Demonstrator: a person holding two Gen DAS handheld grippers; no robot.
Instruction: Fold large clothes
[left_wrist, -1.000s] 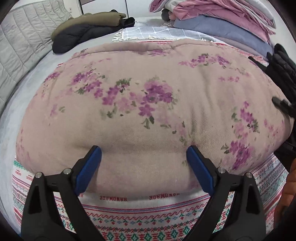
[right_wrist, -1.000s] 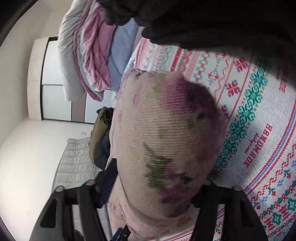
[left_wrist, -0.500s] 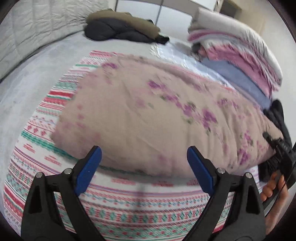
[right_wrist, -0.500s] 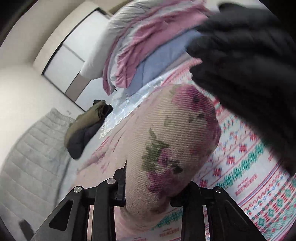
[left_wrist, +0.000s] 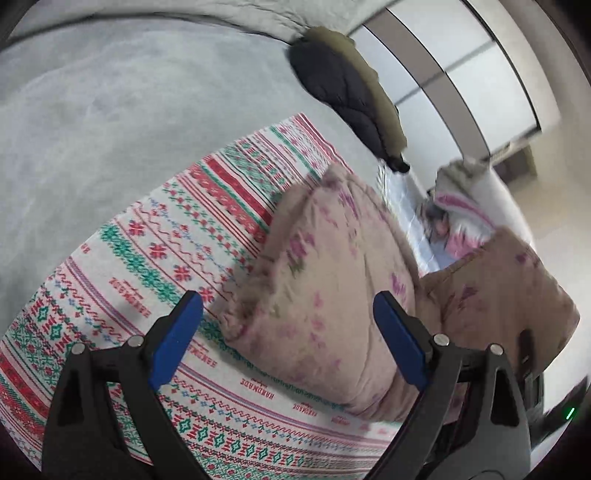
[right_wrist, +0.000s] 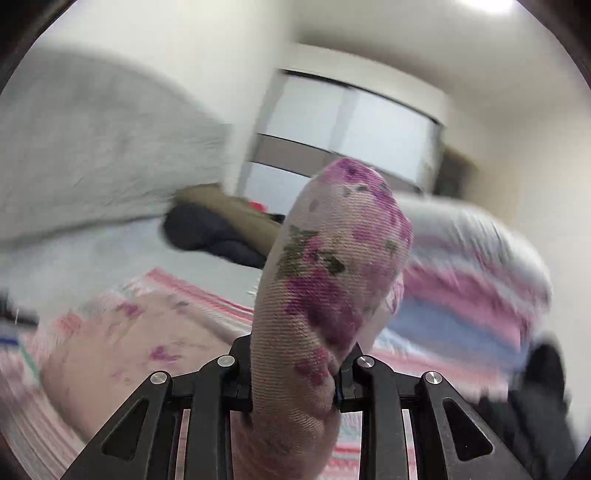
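A padded pink garment with purple flowers (left_wrist: 325, 280) lies on a red, green and white patterned blanket (left_wrist: 166, 236) on the bed. My left gripper (left_wrist: 288, 336) is open and empty, its blue pads (left_wrist: 175, 338) just short of the garment's near edge. My right gripper (right_wrist: 293, 373) is shut on a bunched end of the same garment (right_wrist: 332, 258) and holds it lifted off the bed; that raised end shows at the right in the left wrist view (left_wrist: 517, 291). The rest of the garment lies low at the left in the right wrist view (right_wrist: 125, 339).
A dark and olive jacket (left_wrist: 351, 88) lies on the grey bed cover (left_wrist: 92, 110) near the wardrobe doors (left_wrist: 461, 74). A pile of pink, white and blue bedding (right_wrist: 472, 266) sits at the far right. A black garment (right_wrist: 543, 398) lies at the near right.
My right gripper has lifted its end of the garment well off the bed and turned upright. My left gripper has swung to the left, still open. The garment now bends up at its right end.
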